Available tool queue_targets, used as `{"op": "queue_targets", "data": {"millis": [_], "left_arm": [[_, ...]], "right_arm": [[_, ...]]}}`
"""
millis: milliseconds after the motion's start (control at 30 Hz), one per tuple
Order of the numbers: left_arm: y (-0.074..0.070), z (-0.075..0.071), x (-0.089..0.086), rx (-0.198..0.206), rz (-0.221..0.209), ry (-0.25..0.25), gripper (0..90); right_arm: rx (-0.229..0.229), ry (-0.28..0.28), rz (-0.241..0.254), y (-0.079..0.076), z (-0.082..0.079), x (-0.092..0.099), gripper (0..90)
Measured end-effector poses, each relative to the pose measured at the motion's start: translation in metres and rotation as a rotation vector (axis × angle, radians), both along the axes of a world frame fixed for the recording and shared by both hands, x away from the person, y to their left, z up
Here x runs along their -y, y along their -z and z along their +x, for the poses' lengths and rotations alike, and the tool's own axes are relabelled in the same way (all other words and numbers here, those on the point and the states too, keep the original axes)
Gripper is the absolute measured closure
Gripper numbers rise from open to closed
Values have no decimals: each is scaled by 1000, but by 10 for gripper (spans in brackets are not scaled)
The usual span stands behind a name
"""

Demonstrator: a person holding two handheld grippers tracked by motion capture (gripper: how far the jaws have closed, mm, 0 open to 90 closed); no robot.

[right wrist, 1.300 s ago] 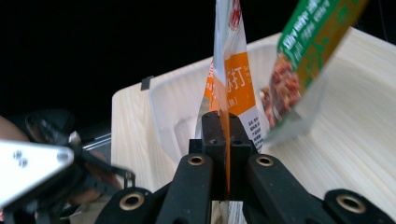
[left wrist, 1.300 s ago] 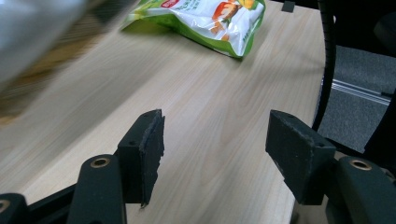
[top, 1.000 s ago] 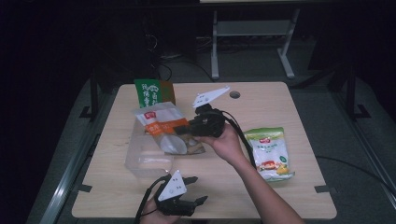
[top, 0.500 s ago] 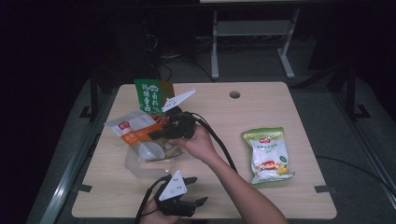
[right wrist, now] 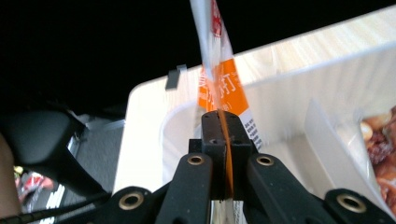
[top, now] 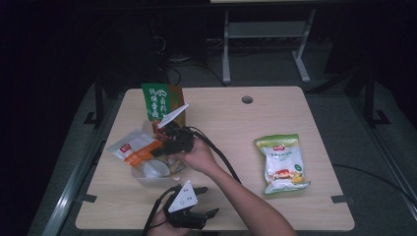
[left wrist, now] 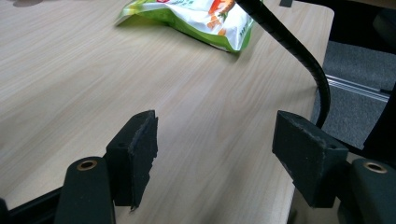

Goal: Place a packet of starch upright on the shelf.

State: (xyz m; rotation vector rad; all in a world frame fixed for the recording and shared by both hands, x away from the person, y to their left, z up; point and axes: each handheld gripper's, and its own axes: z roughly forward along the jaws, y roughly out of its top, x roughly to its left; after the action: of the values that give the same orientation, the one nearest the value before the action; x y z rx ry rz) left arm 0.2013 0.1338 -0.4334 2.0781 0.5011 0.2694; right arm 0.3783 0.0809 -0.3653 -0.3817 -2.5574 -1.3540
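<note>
Desk (top: pixel 226 123): pale wood, rounded corners; wide bare stretch through the middle and along the far edge by a small round hole (top: pixel 247 100); dark floor drops away on every side
Open room: the space between the clear bin (top: pixel 147 172) and the green-and-white pouch (top: pixel 282 160) is free, crossed only by the right forearm and its cable
Orange-and-white packet (top: pixel 134 149): flat plastic sachet, white with an orange band and a red mark; hangs tilted over the bin's left rim, above its open top
Right gripper (top: pixel 164 147): jaws pressed together on the packet's edge; the right gripper view shows the orange film pinched between them, over the bin's white wall
Left gripper (top: pixel 206 215): at the near desk edge; jaws spread wide, nothing between them, bare wood beneath
Clear bin: left of centre; a snack bag lies inside
Green carton (top: pixel 160 103): upright just behind the bin
Green-and-white pouch: flat, well apart on the right side
</note>
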Motion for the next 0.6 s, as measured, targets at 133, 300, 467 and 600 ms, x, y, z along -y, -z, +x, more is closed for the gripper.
{"op": "queue_targets", "data": {"millis": [133, 300, 467, 600], "left_arm": [[0, 0, 0, 2, -4, -1, 305], [-1, 0, 0, 4, -8, -4, 299], [-1, 0, 0, 3, -8, -6, 296], [-1, 0, 0, 11, -1, 0, 293]], "right_arm": [[-8, -5, -25, 1, 2, -1, 897], [18, -19, -80, -6, 3, -6, 871], [17, -45, -109, -14, 7, -15, 824], [16, -60, -141, -19, 8, -24, 798]]}}
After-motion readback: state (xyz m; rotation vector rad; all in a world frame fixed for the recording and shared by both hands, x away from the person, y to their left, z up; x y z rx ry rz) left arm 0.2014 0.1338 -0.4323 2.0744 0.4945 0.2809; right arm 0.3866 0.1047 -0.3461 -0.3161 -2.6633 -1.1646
